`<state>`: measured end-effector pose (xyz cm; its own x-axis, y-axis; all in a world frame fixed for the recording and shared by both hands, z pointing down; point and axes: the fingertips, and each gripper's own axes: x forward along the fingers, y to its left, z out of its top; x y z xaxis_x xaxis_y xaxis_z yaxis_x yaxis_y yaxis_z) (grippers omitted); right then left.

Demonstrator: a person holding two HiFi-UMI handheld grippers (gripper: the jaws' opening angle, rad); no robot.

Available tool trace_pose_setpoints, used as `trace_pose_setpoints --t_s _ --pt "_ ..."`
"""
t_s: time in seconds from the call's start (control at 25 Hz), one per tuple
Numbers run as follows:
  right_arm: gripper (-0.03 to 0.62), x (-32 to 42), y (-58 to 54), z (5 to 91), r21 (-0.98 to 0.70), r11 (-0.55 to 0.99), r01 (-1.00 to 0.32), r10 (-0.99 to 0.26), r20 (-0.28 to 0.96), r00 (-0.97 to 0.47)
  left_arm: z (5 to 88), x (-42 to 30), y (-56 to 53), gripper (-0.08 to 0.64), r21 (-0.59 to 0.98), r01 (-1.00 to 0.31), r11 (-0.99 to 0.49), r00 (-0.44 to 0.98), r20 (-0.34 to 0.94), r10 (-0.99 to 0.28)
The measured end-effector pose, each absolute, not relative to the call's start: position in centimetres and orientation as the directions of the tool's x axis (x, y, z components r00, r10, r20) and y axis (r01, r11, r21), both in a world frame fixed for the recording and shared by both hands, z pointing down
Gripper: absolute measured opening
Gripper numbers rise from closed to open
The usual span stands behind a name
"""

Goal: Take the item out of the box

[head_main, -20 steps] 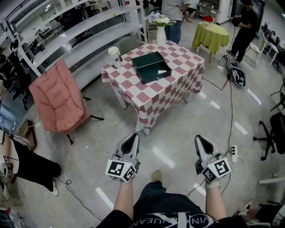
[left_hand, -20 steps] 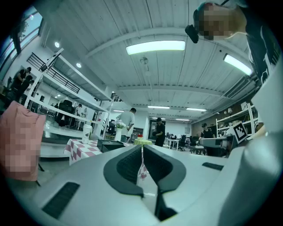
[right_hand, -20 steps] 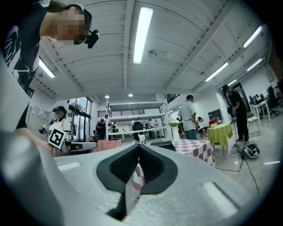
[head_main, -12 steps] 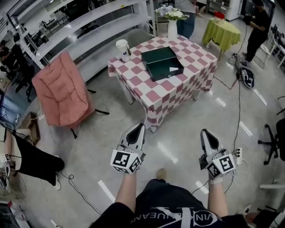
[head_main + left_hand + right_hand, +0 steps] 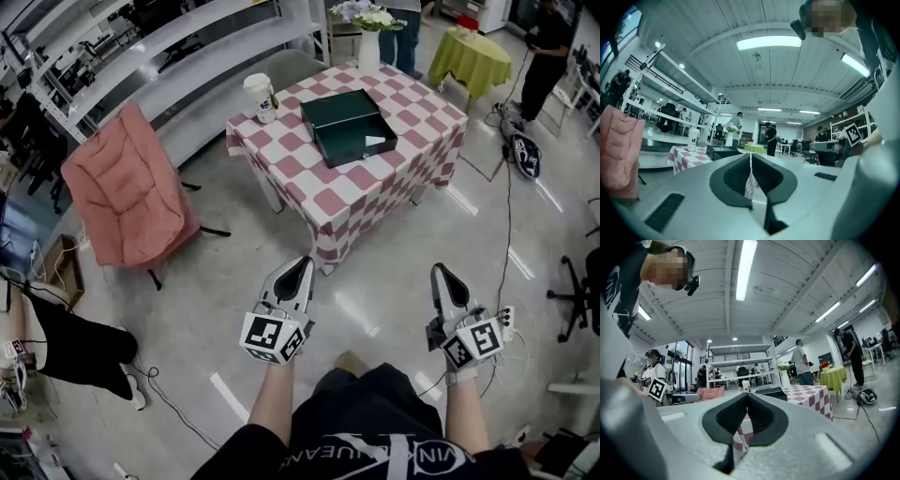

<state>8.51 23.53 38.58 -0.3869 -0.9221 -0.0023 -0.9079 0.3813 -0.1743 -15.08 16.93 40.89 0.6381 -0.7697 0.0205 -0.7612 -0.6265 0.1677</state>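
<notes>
Dark-green open rectangular box (image 5: 345, 124) lies on red-checkered surface (image 5: 323, 187), well ahead of left tool (image 5: 302, 266) and right tool (image 5: 441, 273); both pressed together.

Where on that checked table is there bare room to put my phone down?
The near corner of the checked table, in front of the green box, is bare, as is the right side between box and edge. The left corner holds the paper cup; the far corner, the flower vase.
</notes>
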Motion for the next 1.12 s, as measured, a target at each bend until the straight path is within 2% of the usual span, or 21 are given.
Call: trace_pose_setpoints --t_s 0.24,0.48,1.12 --pt "0.005 9.0 22.8 39.0 -0.195 0.365 -0.910 -0.928 0.003 -0.373 42.2 -15.6 16.6 0.020 0.178 -0.773 -0.609 0.625 0.055 -0.778" --pt "0.005 7.9 19.5 39.1 -0.189 0.427 -0.884 -0.901 -0.009 -0.434 42.3 -16.4 14.3 0.020 0.178 -0.797 -0.577 0.594 0.063 -0.802" --pt "0.006 11.8 4.6 39.4 -0.197 0.509 -0.838 -0.855 0.003 -0.519 41.3 -10.5 1.3 0.020 0.165 -0.805 -0.570 0.586 0.065 -0.808"
